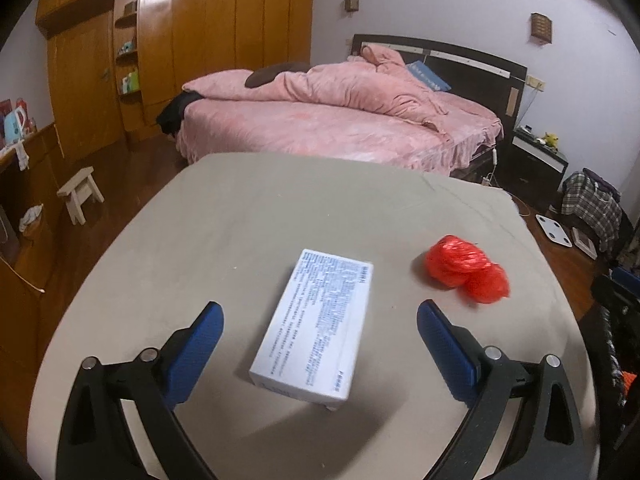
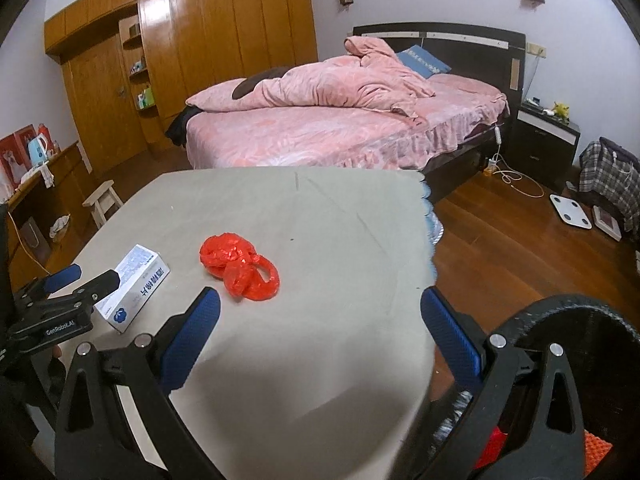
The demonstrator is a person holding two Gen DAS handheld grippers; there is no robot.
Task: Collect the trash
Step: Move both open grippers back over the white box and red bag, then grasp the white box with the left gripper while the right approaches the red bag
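Observation:
A white printed box (image 1: 316, 324) lies flat on the grey-covered table (image 1: 248, 216). My left gripper (image 1: 320, 312) is open, its blue fingers either side of the box's near half, not touching it. A crumpled red plastic bag (image 1: 466, 274) lies to the box's right. In the right wrist view the box (image 2: 134, 286) is at the left, with the left gripper (image 2: 86, 280) over it, and the red bag (image 2: 240, 266) sits ahead. My right gripper (image 2: 320, 306) is open and empty above the table's (image 2: 340, 208) right part, short of the bag.
A black round bin rim (image 2: 576, 320) stands below the table's right edge, with red items inside. A pink bed (image 1: 340, 120) lies behind the table. A small white stool (image 1: 80, 192) stands at the left. A scale (image 2: 570, 210) and a plaid bag (image 2: 612, 176) sit on the wooden floor.

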